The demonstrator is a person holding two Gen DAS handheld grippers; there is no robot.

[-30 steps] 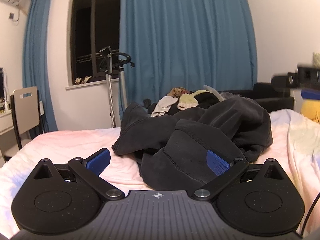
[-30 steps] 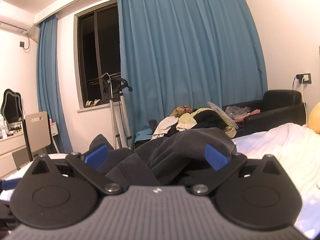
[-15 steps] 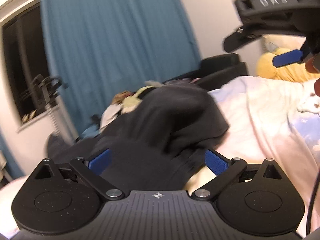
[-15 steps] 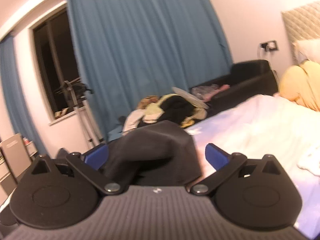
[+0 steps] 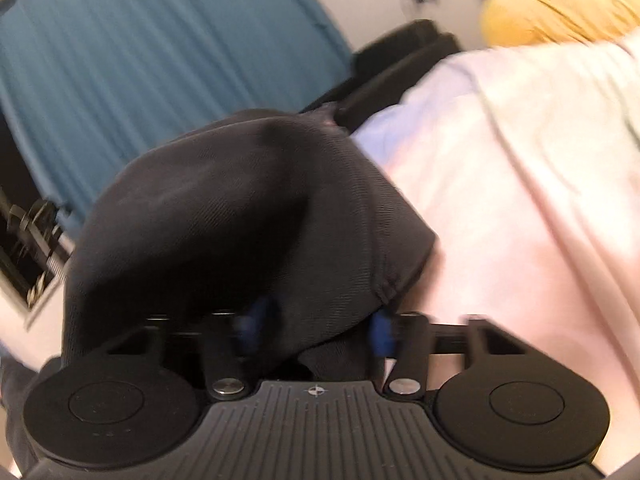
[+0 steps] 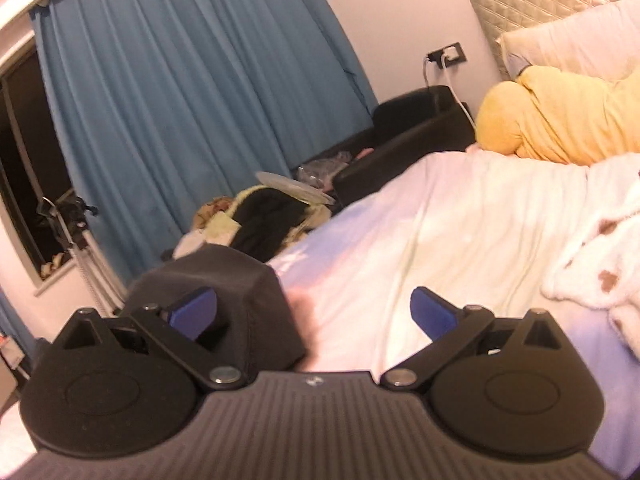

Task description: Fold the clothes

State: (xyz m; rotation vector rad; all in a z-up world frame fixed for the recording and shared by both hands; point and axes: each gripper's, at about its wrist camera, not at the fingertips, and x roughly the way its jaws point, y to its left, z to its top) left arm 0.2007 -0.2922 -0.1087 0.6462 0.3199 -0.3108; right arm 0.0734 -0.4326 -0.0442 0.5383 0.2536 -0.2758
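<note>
A dark grey garment (image 5: 224, 216) lies bunched on the pale pink bed sheet (image 5: 520, 184). My left gripper (image 5: 318, 328) is closing its jaws on the near fold of this garment. The cloth fills the gap between the two blue pads, and the picture is blurred. In the right wrist view, a squared-off corner of the same garment (image 6: 224, 280) rises just behind the left blue pad. My right gripper (image 6: 312, 314) stands wide open, low over the sheet (image 6: 440, 240), with only that corner reaching part-way between its fingers.
A yellow plush (image 6: 560, 120) and a pillow (image 6: 580, 44) lie at the head of the bed, with a white fleecy blanket (image 6: 600, 272) on the right. Past the far edge sit a heap of clothes (image 6: 264, 220) and a black sofa (image 6: 412, 132) before blue curtains (image 6: 192, 100).
Both grippers swung right and sank toward the bed. The left jaws went from wide open to narrowed around the dark garment's fold. The right jaws stayed open.
</note>
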